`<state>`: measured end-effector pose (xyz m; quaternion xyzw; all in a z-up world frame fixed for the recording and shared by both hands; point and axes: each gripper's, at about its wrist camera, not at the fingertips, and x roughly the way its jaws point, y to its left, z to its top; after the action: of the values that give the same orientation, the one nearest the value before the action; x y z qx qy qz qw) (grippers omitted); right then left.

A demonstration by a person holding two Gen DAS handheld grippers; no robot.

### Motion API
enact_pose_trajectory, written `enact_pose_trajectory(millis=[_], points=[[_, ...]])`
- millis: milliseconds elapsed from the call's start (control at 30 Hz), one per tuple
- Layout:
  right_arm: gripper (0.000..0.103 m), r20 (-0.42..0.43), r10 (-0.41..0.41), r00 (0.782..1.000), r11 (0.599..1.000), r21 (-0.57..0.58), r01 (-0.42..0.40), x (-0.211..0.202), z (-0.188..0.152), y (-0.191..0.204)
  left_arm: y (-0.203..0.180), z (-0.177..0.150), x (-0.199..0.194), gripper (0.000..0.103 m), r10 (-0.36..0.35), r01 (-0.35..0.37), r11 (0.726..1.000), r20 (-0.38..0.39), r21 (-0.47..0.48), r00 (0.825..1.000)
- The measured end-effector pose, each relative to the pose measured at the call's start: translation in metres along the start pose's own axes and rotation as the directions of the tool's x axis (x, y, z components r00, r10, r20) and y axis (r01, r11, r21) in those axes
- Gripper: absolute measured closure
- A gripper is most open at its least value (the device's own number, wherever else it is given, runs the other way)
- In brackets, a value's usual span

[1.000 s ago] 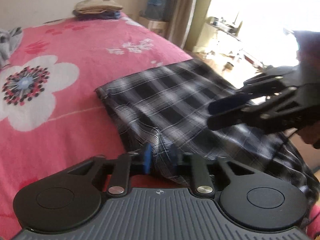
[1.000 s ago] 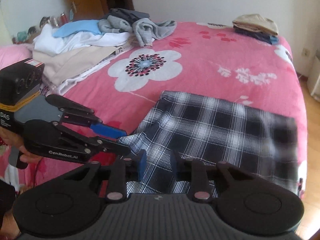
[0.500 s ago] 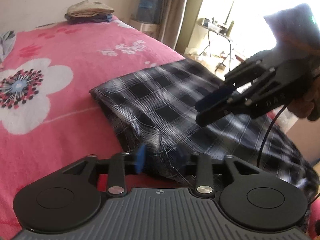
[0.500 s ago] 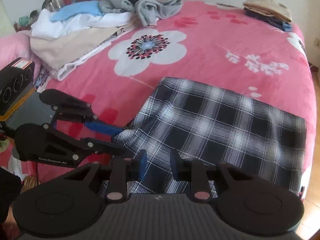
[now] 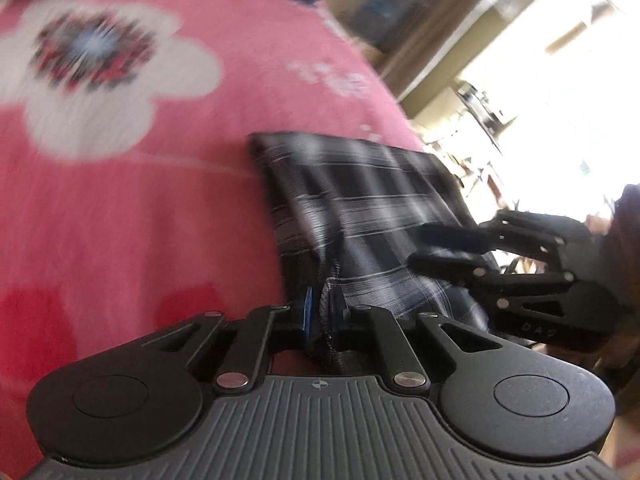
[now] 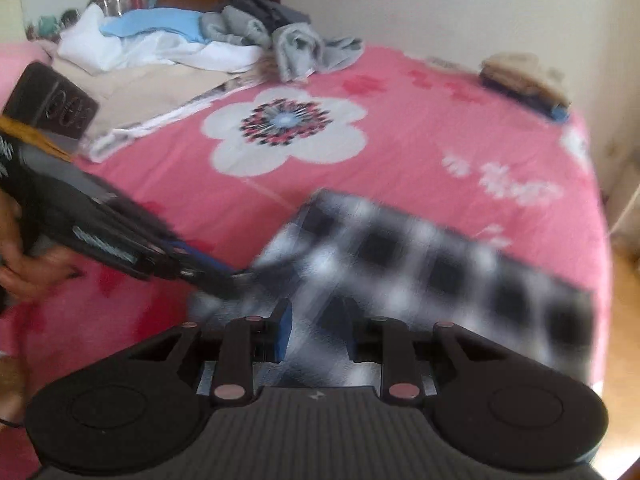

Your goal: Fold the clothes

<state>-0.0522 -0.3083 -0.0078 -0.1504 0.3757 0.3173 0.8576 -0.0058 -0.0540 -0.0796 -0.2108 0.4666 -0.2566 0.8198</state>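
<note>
Plaid garment [image 5: 360, 200] near pink bed's [image 5: 140, 220] edge, left gripper [image 5: 322, 312] jaws closing on its hem, right gripper [image 6: 316, 328] jaws straddling it.

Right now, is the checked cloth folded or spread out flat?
Folded. The checked cloth lies as a neat rectangle on the pink bed, with a doubled edge showing at its near corner.

Plaid garment [image 6: 420, 264] on the bed [image 6: 400, 148]
Right tool [image 6: 316, 328] straddles its near edge, pads apart; left tool [image 6: 224, 280], closing, pinches the near corner.
</note>
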Motion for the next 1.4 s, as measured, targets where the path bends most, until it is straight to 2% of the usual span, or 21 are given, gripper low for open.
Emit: enact_pose_trajectory(millis=[67, 133, 200, 333, 433, 467, 500, 600, 700, 833, 933, 1033, 1167, 1233, 1300, 1333, 1400], points=[[0.074, 0.018, -0.044, 0.999, 0.999, -0.02, 0.045, -0.001, 0.001, -0.001, 0.008, 0.003, -0.003, 0.095, -0.023, 0.022, 0.998, -0.002, -0.055, 1.0], [0.074, 0.036, -0.049, 0.998, 0.998, -0.028, 0.05, -0.001, 0.002, -0.004, 0.013, 0.008, -0.004, 0.091, -0.037, 0.037, 0.995, 0.007, -0.09, 0.999], [0.074, 0.045, -0.017, 0.999, 1.0, -0.015, 0.018, -0.002, 0.003, -0.006, 0.015, 0.015, -0.002, 0.076, -0.039, 0.04, 0.993, 0.013, -0.111, 0.999], [0.073, 0.067, 0.045, 0.997, 0.997, 0.054, -0.048, -0.001, 0.005, -0.011, 0.013, 0.026, 0.012, 0.075, -0.032, 0.035, 0.991, 0.023, -0.127, 0.999], [0.073, 0.093, 0.059, 0.994, 0.994, 0.082, -0.067, -0.003, 0.005, -0.015, 0.009, 0.032, 0.022, 0.077, -0.028, 0.032, 0.993, 0.034, -0.111, 0.999], [0.073, 0.102, 0.062, 0.993, 0.994, 0.087, -0.07, -0.005, 0.006, -0.017, 0.009, 0.033, 0.023, 0.084, -0.026, 0.03, 0.994, 0.037, -0.103, 0.999], [0.073, 0.11, 0.065, 0.992, 0.993, 0.09, -0.075, -0.007, 0.006, -0.018, 0.009, 0.034, 0.023, 0.096, -0.022, 0.026, 0.995, 0.041, -0.1, 0.999], [0.073, 0.092, 0.082, 0.992, 0.993, 0.077, -0.089, -0.005, 0.004, -0.02, 0.012, 0.034, 0.018, 0.103, -0.02, 0.026, 0.994, 0.065, -0.108, 0.998], [0.073, 0.044, 0.087, 0.995, 0.996, 0.033, -0.089, 0.005, -0.001, -0.014, 0.018, 0.034, 0.01, 0.103, -0.011, 0.024, 0.991, 0.099, -0.129, 0.995], [0.073, -0.018, 0.082, 0.997, 0.997, 0.006, -0.081, 0.023, -0.01, -0.008, 0.023, 0.036, 0.011, 0.103, 0.023, -0.01, 0.991, 0.1, -0.13, 0.995], [0.072, -0.035, 0.076, 0.996, 0.997, -0.003, -0.076, 0.03, -0.014, -0.006, 0.019, 0.035, 0.013, 0.103, 0.055, -0.046, 0.995, 0.099, -0.088, 0.994], [0.07, -0.033, 0.056, 0.998, 0.998, -0.023, -0.057, 0.029, -0.013, -0.006, 0.012, 0.035, 0.013, 0.103, 0.12, -0.119, 0.993, 0.1, -0.019, 0.988], [0.07, -0.01, -0.022, 1.0, 0.994, -0.109, 0.02, 0.021, -0.01, 0.001, 0.007, 0.03, 0.004, 0.102, 0.119, -0.121, 0.992, 0.101, 0.018, 0.988], [0.07, 0.053, -0.085, 0.995, 0.979, -0.182, 0.093, 0.011, -0.009, 0.007, 0.005, 0.026, -0.002, 0.098, 0.104, -0.109, 0.993, 0.095, 0.042, 0.99], [0.07, 0.135, -0.148, 0.98, 0.953, -0.245, 0.178, 0.001, -0.008, 0.015, 0.001, 0.022, -0.007, 0.089, 0.09, -0.096, 0.993, 0.086, 0.069, 0.992], [0.069, 0.171, -0.144, 0.975, 0.946, -0.267, 0.186, -0.004, -0.007, 0.017, -0.001, 0.019, -0.009, 0.088, 0.09, -0.096, 0.992, 0.079, 0.079, 0.993], [0.066, 0.202, -0.075, 0.977, 0.959, -0.254, 0.126, -0.013, -0.003, 0.014, -0.006, 0.015, -0.009, 0.088, 0.093, -0.1, 0.99, 0.073, 0.102, 0.993]])
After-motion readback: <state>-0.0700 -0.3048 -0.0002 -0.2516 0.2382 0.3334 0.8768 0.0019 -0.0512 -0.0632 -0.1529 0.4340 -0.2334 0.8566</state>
